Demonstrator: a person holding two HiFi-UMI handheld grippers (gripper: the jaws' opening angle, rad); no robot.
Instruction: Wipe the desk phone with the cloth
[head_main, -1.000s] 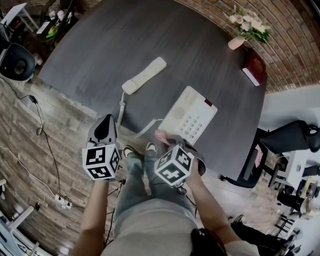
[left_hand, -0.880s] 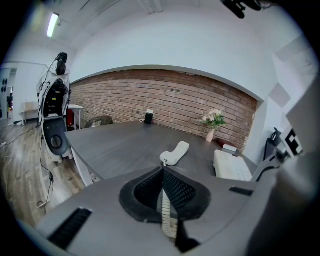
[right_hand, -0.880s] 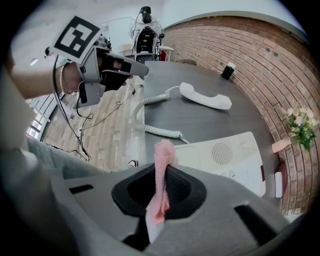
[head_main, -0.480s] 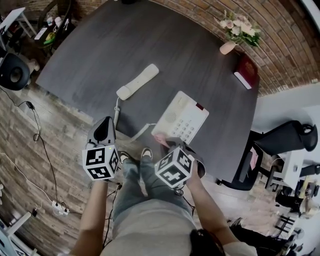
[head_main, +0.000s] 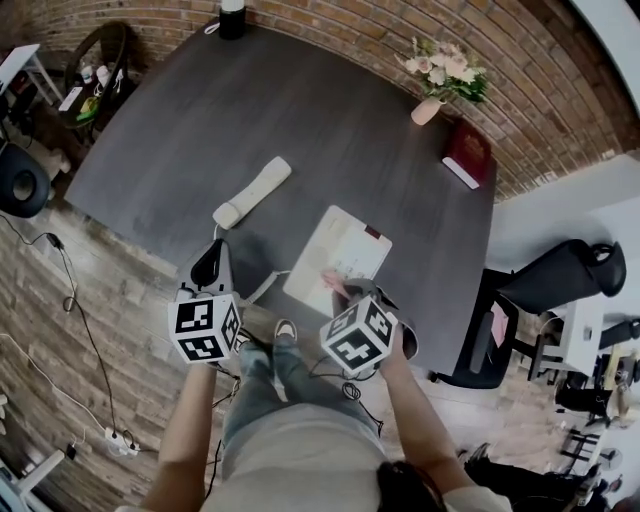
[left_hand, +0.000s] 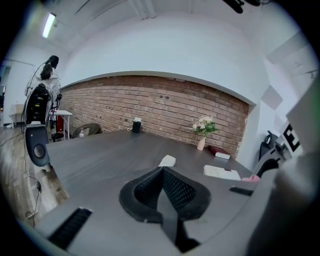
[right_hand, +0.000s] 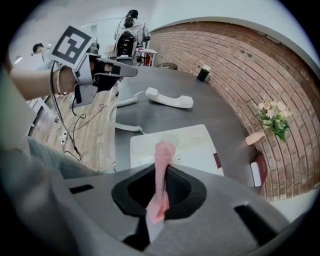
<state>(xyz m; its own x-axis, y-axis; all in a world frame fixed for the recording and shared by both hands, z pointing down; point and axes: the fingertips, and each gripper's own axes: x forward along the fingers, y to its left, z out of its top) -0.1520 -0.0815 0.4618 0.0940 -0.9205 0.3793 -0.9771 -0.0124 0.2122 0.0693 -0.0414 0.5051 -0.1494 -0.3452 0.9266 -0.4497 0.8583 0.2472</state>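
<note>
We hold the cloth (right_hand: 162, 167) at the phone
Our right gripper (right_hand: 160, 186) pinches the pink cloth over the desk phone's (head_main: 341, 255) near edge on the desk (head_main: 200, 110); our left gripper (left_hand: 162, 192) is closed and empty.

Left gripper (head_main: 207, 264): jaws were pressed together with nothing between them; left forearm (head_main: 186, 430) was bare and reached forward. Right gripper (head_main: 345, 292): jaws were clamped on a pink cloth (right_hand: 163, 155) that stuck out past the tips; right forearm (head_main: 415, 425) was bare and likewise forward.
</note>
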